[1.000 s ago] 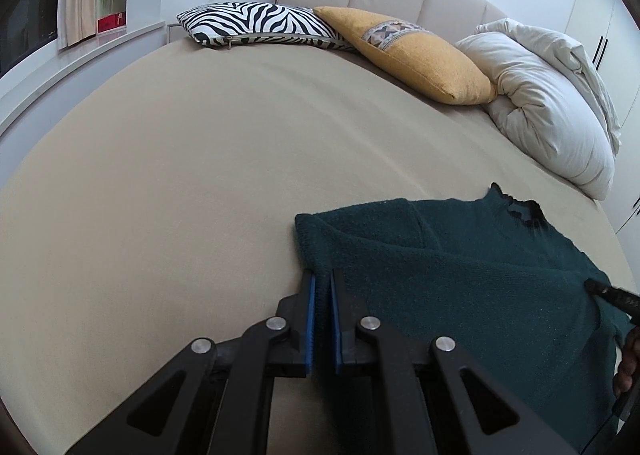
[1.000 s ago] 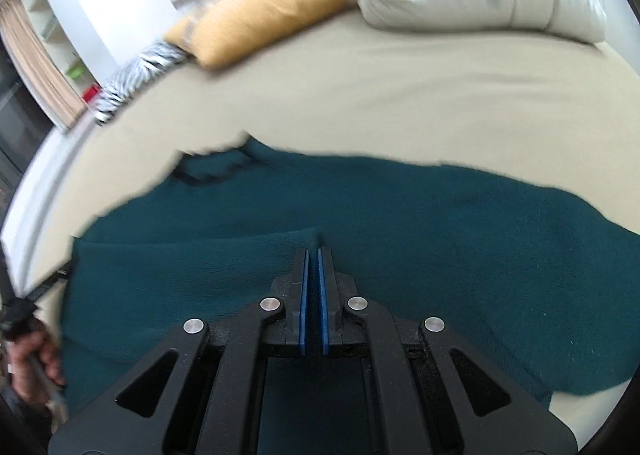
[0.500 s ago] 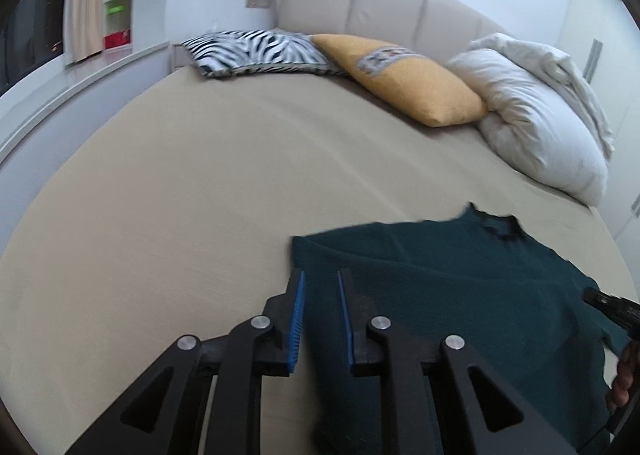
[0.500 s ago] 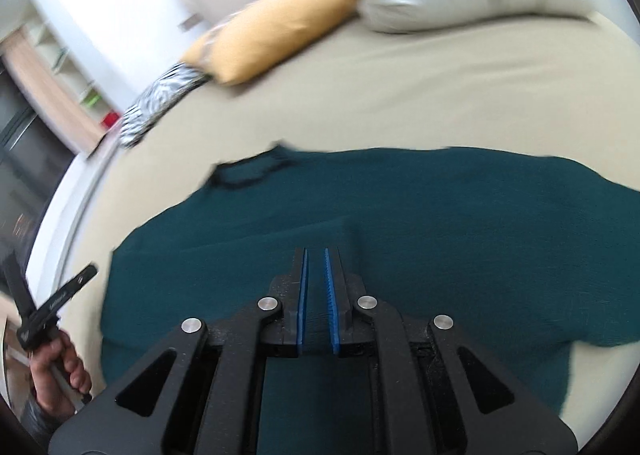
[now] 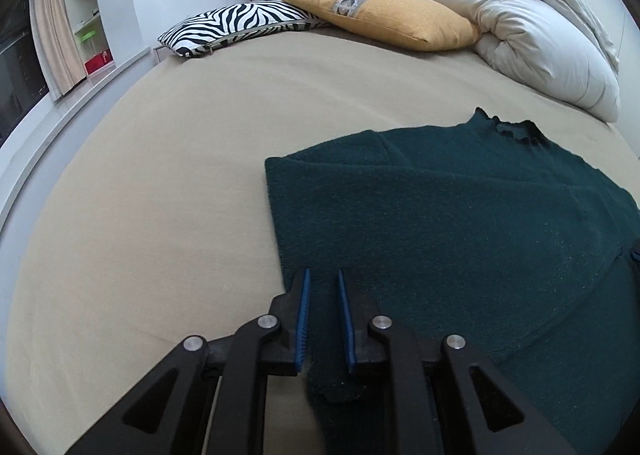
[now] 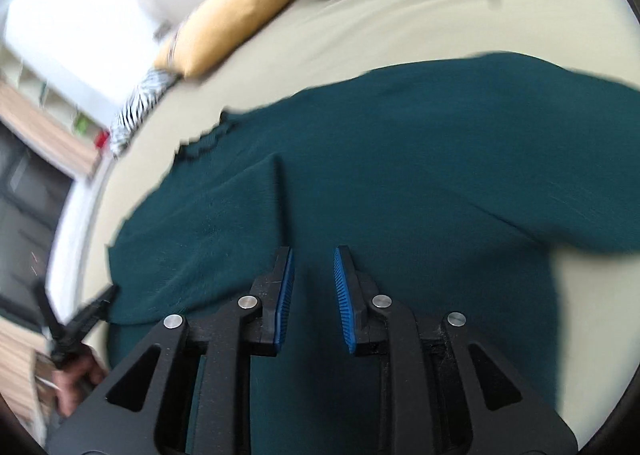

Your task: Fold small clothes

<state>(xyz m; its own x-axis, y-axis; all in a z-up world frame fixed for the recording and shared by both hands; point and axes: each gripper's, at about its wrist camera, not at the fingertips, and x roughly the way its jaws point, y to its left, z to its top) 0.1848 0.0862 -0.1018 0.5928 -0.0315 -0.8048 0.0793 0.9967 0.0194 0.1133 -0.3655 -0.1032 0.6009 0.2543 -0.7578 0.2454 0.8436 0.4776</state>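
A dark teal knitted sweater (image 5: 460, 223) with a frilled collar (image 5: 508, 129) lies flat on the beige bed sheet (image 5: 160, 195). Its left side is folded in over the body, which leaves a straight left edge. My left gripper (image 5: 322, 281) hovers over that edge near the hem, open, its blue pads apart and not pressing the fabric. In the blurred right wrist view the sweater (image 6: 400, 135) fills the middle. My right gripper (image 6: 314, 255) is above the body of the sweater. Its jaws are opening and nothing is pinched between them.
A zebra pillow (image 5: 236, 25), a yellow pillow (image 5: 384, 17) and a bundled white duvet (image 5: 532, 35) line the headboard. Bare sheet stretches left of the sweater. A hand (image 6: 76, 371) holding the other gripper shows at the lower left of the right wrist view.
Both grippers were shut on sweater fabric a second ago; their jaws have parted and let it go. Both have drawn back from the sweater, and the right wrist view has rolled.
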